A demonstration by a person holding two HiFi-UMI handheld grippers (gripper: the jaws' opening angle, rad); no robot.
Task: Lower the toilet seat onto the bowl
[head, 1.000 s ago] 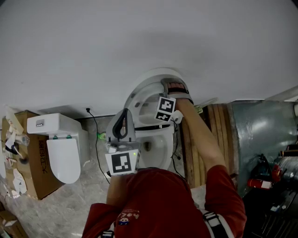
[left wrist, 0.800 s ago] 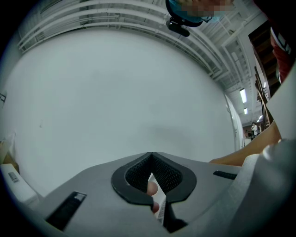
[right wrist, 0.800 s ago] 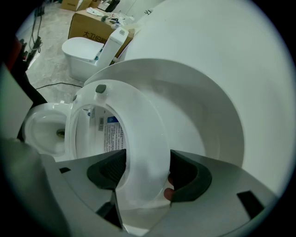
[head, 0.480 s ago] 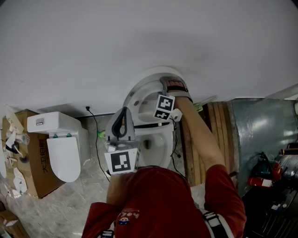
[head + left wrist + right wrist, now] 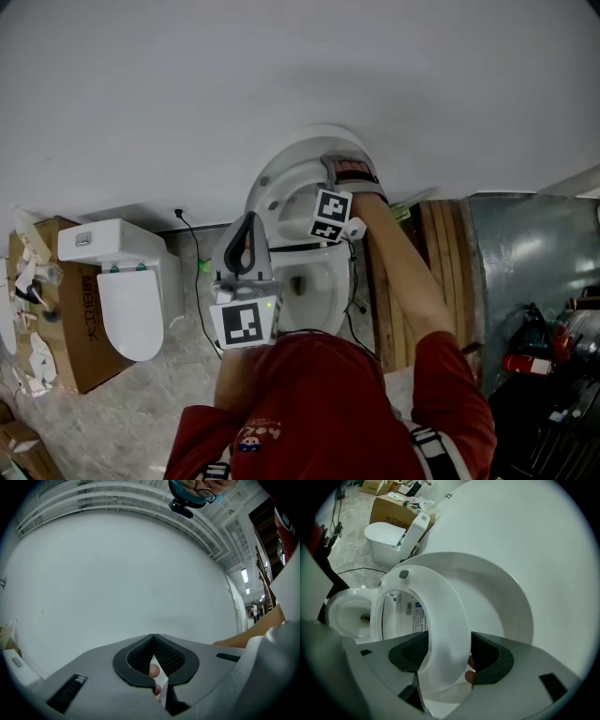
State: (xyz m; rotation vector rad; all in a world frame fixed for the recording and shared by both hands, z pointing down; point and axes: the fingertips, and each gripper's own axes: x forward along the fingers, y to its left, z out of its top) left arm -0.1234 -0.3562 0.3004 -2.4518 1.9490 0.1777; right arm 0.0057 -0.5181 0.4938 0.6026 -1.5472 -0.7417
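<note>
The white toilet seat [image 5: 440,620] stands raised, a little in front of the upright lid [image 5: 501,602] against the white wall. My right gripper [image 5: 447,656] is shut on the seat's rim, one jaw on each face of the ring. In the head view the right gripper [image 5: 345,176] reaches the top of the seat [image 5: 279,192], above the open bowl [image 5: 319,286]. The bowl [image 5: 347,613] lies lower left in the right gripper view. My left gripper [image 5: 247,225] hovers left of the bowl, pointing up. The left gripper [image 5: 153,637] is shut on nothing and faces the wall.
A second white toilet [image 5: 127,291] stands to the left beside a cardboard box [image 5: 75,347]. A black cable [image 5: 192,253] runs down the floor between the toilets. Wooden boards [image 5: 441,262] and a grey metal panel [image 5: 525,262] stand right of the bowl.
The whole head view has drifted slightly, with the toilet a bit higher in frame. The right gripper has stayed on the seat rim; the left gripper has hardly moved.
</note>
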